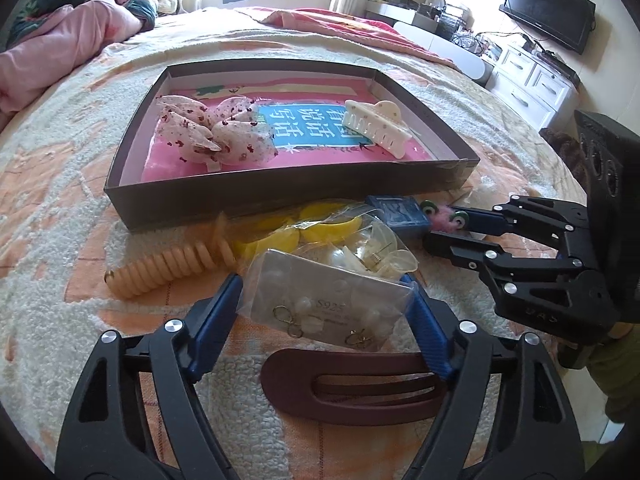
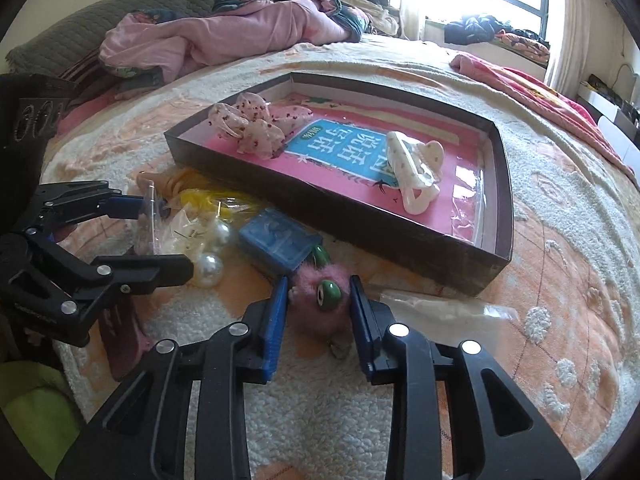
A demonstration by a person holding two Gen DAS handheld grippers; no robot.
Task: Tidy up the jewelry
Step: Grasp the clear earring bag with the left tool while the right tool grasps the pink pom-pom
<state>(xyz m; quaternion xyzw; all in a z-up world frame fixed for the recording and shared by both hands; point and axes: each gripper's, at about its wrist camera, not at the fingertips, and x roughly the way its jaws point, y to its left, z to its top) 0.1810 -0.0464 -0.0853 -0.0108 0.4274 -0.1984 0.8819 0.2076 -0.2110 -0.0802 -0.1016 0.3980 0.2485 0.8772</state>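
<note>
In your left wrist view, your left hand-held gripper (image 1: 320, 304) clasps the clear plastic earring bag (image 1: 326, 300) at six o'clock, while in your right view the right hand-held gripper (image 2: 319, 300) grips the pink fuzzy green-eyed hair clip (image 2: 320, 304) on the bed, six o'clock of the brown cardboard tray (image 2: 400, 236).

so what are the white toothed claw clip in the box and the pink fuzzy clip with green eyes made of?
White claw clip: likely hard glossy plastic; smooth moulded teeth, sheen. Pink fuzzy clip: plush or faux-fur cover, matte fibres; eyes look like glossy plastic. Core hidden.
</note>
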